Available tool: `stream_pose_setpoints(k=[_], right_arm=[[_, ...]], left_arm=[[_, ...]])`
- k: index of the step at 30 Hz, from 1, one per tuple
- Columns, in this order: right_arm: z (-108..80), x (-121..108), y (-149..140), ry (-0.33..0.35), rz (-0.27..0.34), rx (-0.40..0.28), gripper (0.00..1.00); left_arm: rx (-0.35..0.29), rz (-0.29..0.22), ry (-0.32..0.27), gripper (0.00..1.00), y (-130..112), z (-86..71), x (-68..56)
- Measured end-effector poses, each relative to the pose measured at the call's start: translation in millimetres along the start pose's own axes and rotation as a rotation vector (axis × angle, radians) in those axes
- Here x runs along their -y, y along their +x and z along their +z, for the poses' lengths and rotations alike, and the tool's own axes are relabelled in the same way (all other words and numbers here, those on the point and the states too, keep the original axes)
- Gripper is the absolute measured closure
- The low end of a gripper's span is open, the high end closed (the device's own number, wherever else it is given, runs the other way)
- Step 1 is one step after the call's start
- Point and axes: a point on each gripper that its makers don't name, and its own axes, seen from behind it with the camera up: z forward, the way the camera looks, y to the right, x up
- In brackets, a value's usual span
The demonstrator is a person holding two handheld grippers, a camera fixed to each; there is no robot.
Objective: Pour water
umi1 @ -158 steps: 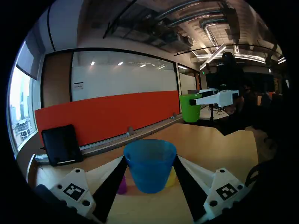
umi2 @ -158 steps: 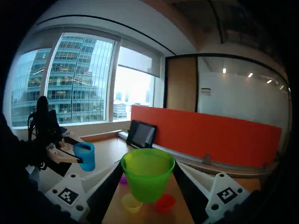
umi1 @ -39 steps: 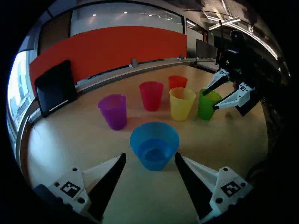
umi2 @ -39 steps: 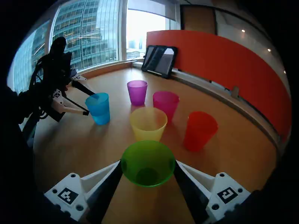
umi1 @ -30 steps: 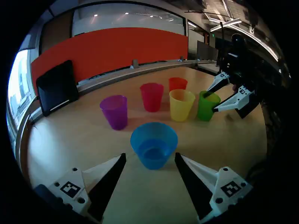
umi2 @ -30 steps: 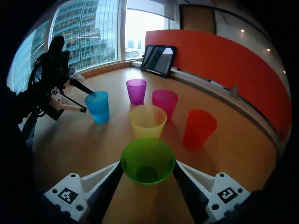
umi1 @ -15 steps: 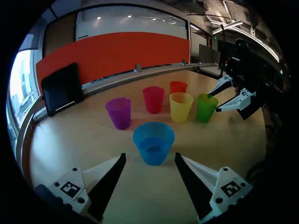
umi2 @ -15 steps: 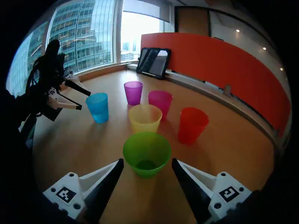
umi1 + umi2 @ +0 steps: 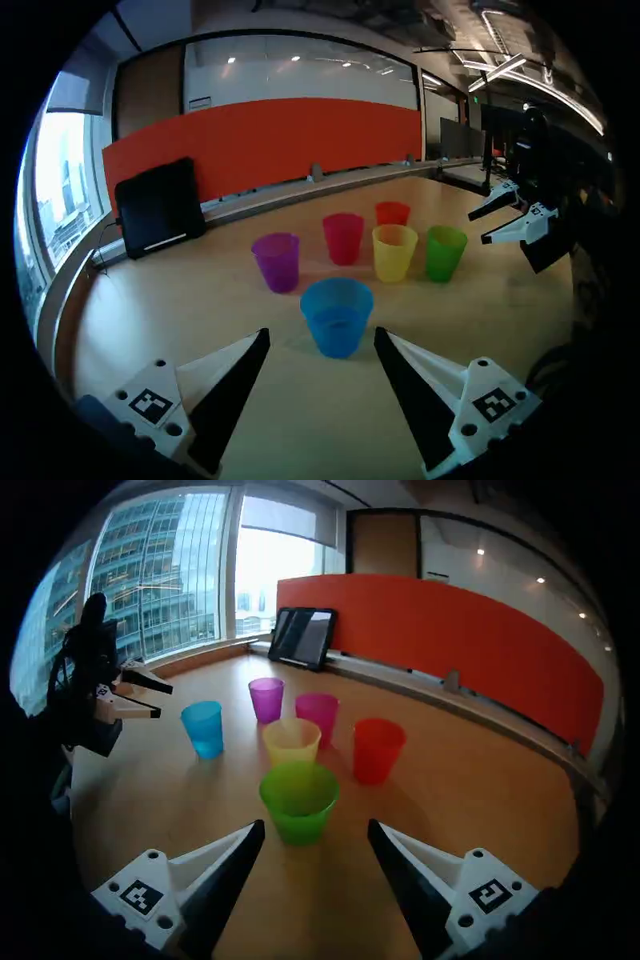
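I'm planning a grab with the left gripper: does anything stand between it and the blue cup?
Nothing visible does. The translucent blue plastic cup stands on the wooden table straight ahead of the open left gripper; the purple plastic cup stands beyond it.

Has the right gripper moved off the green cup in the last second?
Yes, the right gripper drew back; the green cup, still beside the yellow cup, now stands clear of its fingers.

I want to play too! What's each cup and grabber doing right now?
blue cup, upright, water inside, free
green cup, upright, free
yellow cup, upright
purple cup, upright
pink cup, upright
red cup, upright
left gripper, open, holding nothing
right gripper, open, holding nothing
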Motion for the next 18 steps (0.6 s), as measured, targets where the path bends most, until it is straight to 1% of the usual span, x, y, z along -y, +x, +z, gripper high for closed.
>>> stream_pose_setpoints(k=[5, 11, 14, 18], right_arm=[[-12.1, -7, 5, -0.046, 0.021, -0.043, 0.00], [-25.3, -17, 16, -0.111, 0.038, -0.104, 0.00], [-32.2, -25, 26, -0.153, 0.048, -0.146, 0.00], [-43.0, -37, 38, -0.217, 0.064, -0.204, 0.00]], left_arm=[[-0.051, -0.012, 0.043, 0.02, 10, -10.6, 5.8], [-0.120, -0.001, 0.099, 0.03, 26, -23.0, 12.3], [-0.159, -0.004, 0.119, 0.03, 35, -29.6, 13.6], [-0.217, -0.006, 0.161, 0.03, 49, -38.7, 18.4]])
